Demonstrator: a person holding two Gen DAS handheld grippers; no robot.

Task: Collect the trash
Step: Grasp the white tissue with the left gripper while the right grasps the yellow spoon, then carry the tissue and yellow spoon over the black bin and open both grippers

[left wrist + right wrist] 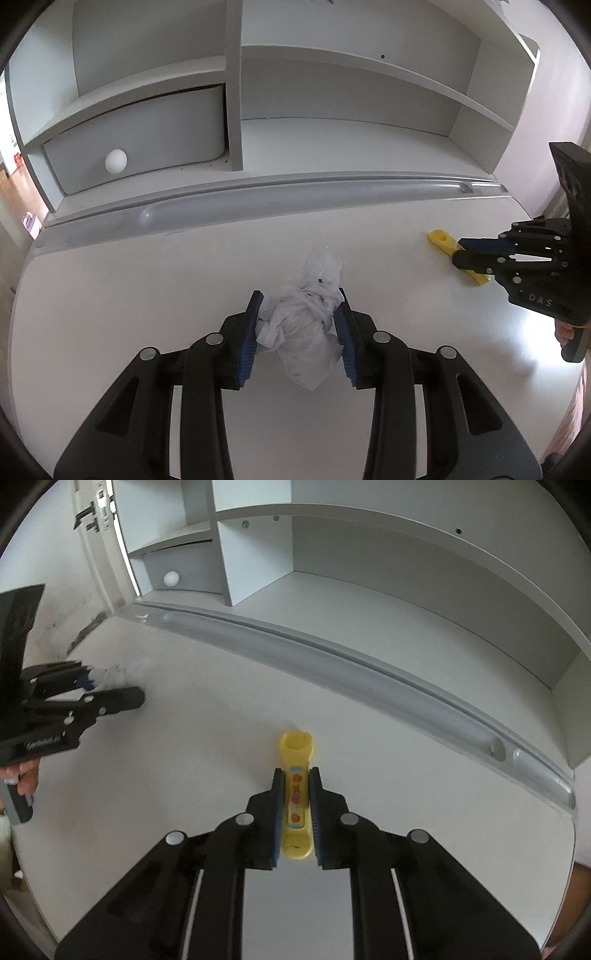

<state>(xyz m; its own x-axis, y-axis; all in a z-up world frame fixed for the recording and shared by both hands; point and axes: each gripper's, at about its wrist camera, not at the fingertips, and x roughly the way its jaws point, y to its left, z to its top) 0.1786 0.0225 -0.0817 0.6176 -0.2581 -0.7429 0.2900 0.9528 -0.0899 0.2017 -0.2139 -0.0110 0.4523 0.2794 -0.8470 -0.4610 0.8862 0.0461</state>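
Here, in the left wrist view, the left gripper (301,325) has its blue-padded fingers (246,343) clamped on a crumpled white paper wad (306,325) resting on the white worktop (147,280), while off to the right the right gripper (461,254) pinches a yellow plastic stick (439,238). In the right wrist view, the right gripper (297,812) grips that yellow plastic stick (295,749) lengthwise, flat on the worktop (203,757), and the left gripper (110,690) sits well apart at the left edge, a hand (22,775) on its handle, before a shelf unit (369,590).
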